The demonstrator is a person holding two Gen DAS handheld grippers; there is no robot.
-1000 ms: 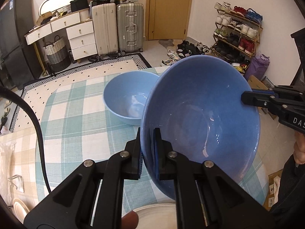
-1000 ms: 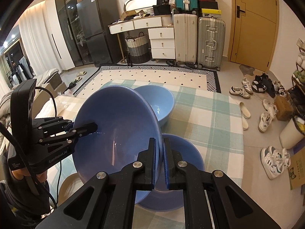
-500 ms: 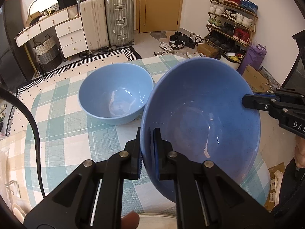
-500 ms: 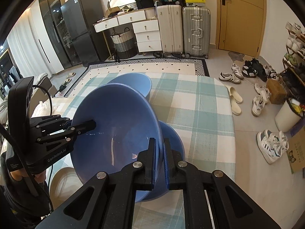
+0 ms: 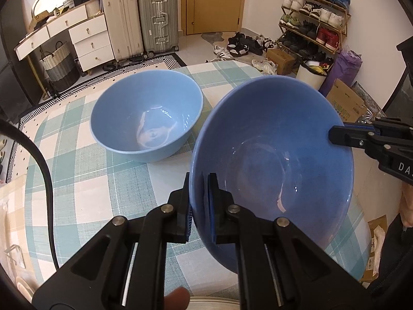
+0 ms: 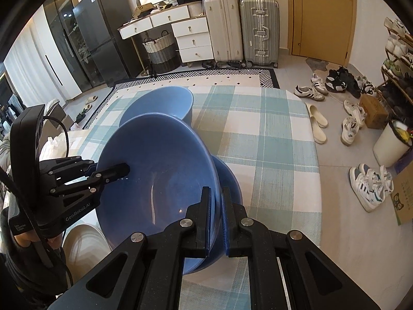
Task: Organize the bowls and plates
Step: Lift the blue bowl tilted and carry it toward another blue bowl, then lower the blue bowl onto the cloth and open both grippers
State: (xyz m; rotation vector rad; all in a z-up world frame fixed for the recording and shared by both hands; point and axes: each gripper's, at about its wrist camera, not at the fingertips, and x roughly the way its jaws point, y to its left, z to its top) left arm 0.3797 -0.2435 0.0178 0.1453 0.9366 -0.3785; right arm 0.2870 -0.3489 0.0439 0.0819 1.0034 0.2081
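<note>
A wide, glossy blue ceramic bowl (image 5: 278,155) hangs tilted above the green-checked tablecloth (image 5: 85,180), its rim pinched by the left gripper (image 5: 200,199) and the right gripper (image 6: 216,217), beside a deeper blue bowl (image 5: 147,113).

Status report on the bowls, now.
Left tongs and right tongs both shut on held bowl's rim. Third bowl directly beneath. Far bowl clear.

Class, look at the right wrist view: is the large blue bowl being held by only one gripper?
No. The left gripper and the right gripper each clamp opposite sides of the large blue bowl's rim.
</note>
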